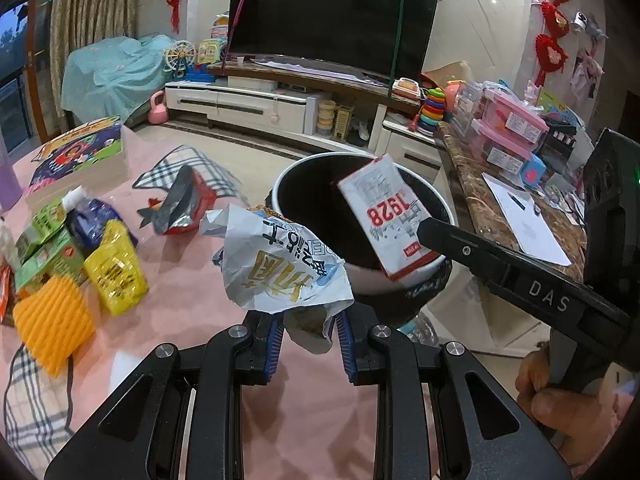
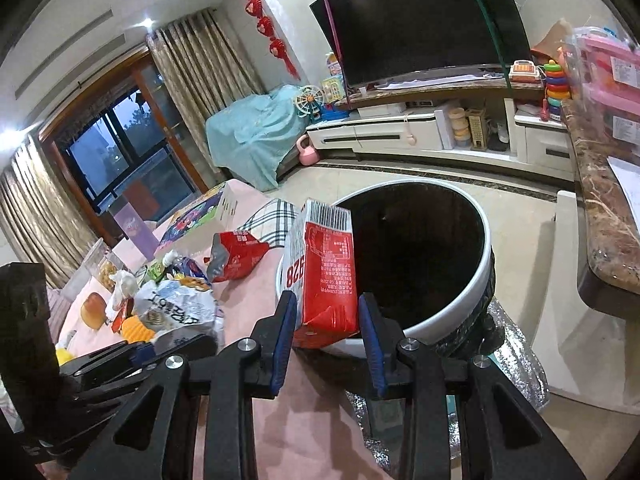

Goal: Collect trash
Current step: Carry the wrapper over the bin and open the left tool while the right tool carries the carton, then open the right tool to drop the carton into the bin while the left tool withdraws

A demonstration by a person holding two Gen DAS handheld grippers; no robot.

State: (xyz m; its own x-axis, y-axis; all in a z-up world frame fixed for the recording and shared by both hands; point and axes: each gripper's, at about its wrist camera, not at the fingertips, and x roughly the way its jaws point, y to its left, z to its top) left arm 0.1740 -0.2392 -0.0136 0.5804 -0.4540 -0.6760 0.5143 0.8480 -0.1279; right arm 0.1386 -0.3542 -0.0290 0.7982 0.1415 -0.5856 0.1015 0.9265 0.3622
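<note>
The left gripper [image 1: 310, 332] is pinching a crumpled white wrapper with blue and gold print [image 1: 276, 268]. The right gripper [image 2: 326, 340] is clamping a red-and-white carton [image 2: 326, 280], tilting just ahead over the white-rimmed round bin [image 2: 460, 308].

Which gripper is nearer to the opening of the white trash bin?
Right. The right gripper holds the red and white carton at the rim of the white trash bin. The left gripper, holding a crumpled wrapper, is short of the rim, over the table.
</note>
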